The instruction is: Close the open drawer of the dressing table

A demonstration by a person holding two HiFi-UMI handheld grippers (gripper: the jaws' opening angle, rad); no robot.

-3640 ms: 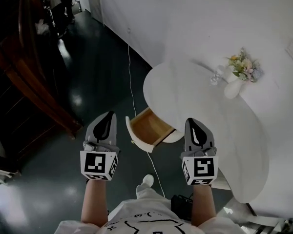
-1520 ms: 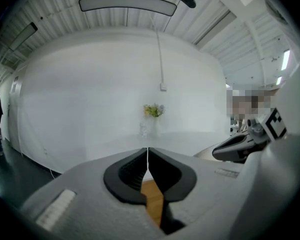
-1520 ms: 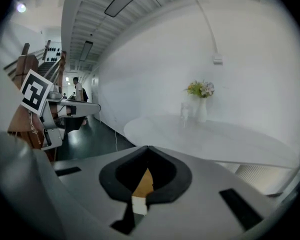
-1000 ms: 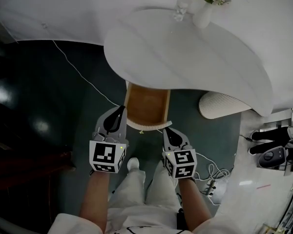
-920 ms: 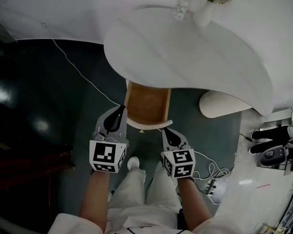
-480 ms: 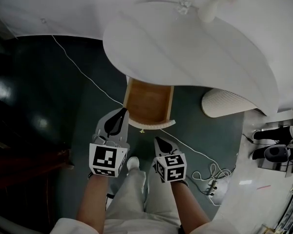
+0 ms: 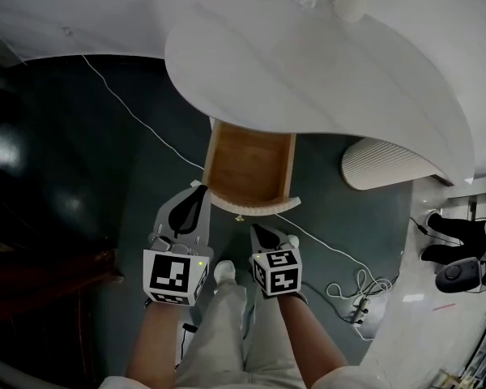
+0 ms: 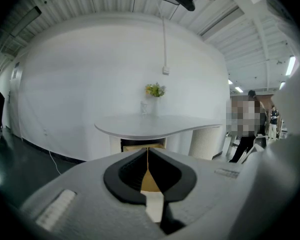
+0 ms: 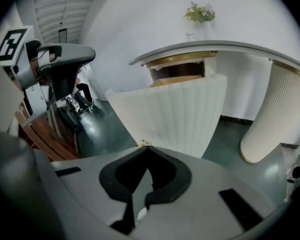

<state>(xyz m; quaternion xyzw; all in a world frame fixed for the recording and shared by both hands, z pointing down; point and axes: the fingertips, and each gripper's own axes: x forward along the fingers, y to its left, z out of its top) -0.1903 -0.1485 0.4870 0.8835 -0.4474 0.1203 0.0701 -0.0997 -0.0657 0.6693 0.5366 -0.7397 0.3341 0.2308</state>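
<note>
The white dressing table (image 7: 324,71) has its drawer (image 7: 251,164) pulled out, wooden inside showing, with a curved ribbed white front (image 7: 257,207) and a small brass knob (image 7: 239,217). My left gripper (image 7: 197,187) is shut and empty, its tip at the front's left corner; in the left gripper view the left gripper (image 8: 147,152) points at the table (image 8: 155,126). My right gripper (image 7: 256,229), also shut and empty, sits just below the knob. In the right gripper view the right gripper (image 9: 147,147) nearly touches the knob (image 9: 144,144) on the ribbed front (image 9: 175,111).
A ribbed white pedestal (image 7: 389,164) stands right of the drawer. A white cable (image 7: 130,112) runs across the dark floor, with more coiled cable (image 7: 352,286) at the right. A vase (image 7: 352,2) stands on the tabletop. Dark wooden furniture (image 7: 40,274) lies left. A person (image 8: 245,126) stands beyond.
My right gripper has shifted left, from under the drawer's right corner to just below the knob at the middle. The left gripper stays at the left corner. The drawer remains open.
</note>
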